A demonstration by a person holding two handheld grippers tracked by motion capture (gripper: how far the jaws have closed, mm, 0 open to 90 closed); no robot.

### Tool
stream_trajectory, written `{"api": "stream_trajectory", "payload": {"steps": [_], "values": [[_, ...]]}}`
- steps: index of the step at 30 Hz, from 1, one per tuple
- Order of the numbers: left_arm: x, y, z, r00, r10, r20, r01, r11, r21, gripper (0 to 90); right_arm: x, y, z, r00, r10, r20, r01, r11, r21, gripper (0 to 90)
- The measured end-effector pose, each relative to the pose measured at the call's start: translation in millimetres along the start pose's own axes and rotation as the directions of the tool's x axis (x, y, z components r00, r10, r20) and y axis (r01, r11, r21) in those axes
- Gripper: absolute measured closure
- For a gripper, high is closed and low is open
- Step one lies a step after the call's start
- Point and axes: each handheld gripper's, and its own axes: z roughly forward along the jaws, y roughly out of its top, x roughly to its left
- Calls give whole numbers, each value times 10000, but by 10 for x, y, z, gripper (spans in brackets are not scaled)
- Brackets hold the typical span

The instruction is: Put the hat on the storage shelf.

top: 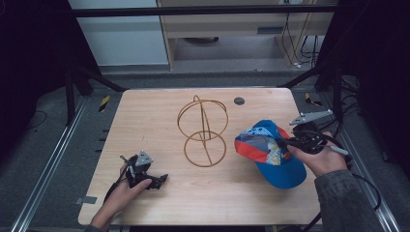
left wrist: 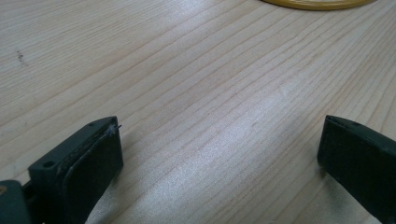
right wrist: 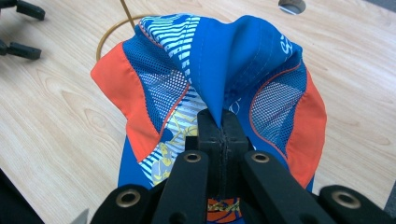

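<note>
A blue, orange and patterned cap point(top: 270, 150) hangs at the right of the table point(top: 159, 111), its brim low near the wood. My right gripper point(top: 285, 142) is shut on the cap, and in the right gripper view the jaws pinch a fold of blue fabric on the cap point(right wrist: 224, 79) at my right gripper point(right wrist: 220, 123). A gold wire stand point(top: 203, 130) of rings rises at the table's middle. My left gripper point(top: 162, 179) rests on the wood at the front left, jaws wide apart; in its own view my left gripper point(left wrist: 219, 144) has bare tabletop between the pads.
A small dark round hole point(top: 239, 101) sits in the table behind the stand. The edge of a gold ring point(left wrist: 317, 4) shows at the top of the left gripper view. Metal rails and dark frame posts run along both sides of the table.
</note>
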Motion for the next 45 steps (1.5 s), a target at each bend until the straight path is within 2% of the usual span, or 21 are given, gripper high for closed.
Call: {"api": "stream_trajectory", "payload": {"steps": [20, 27, 45], "values": [[0, 0, 0, 10000, -1, -1, 1, 10000, -1, 0, 29, 170, -248, 9999, -71, 106, 79, 9970, -769, 900], [0, 0, 0, 10000, -7, 1, 7, 10000, -2, 0, 39, 281, -337, 9995, -260, 190, 275, 9961, -842, 900], [0, 0, 2, 10000, -9, -8, 9, 10000, -33, 0, 149, 577, -636, 9964, -752, 399, 806, 9843, -1570, 900]]}}
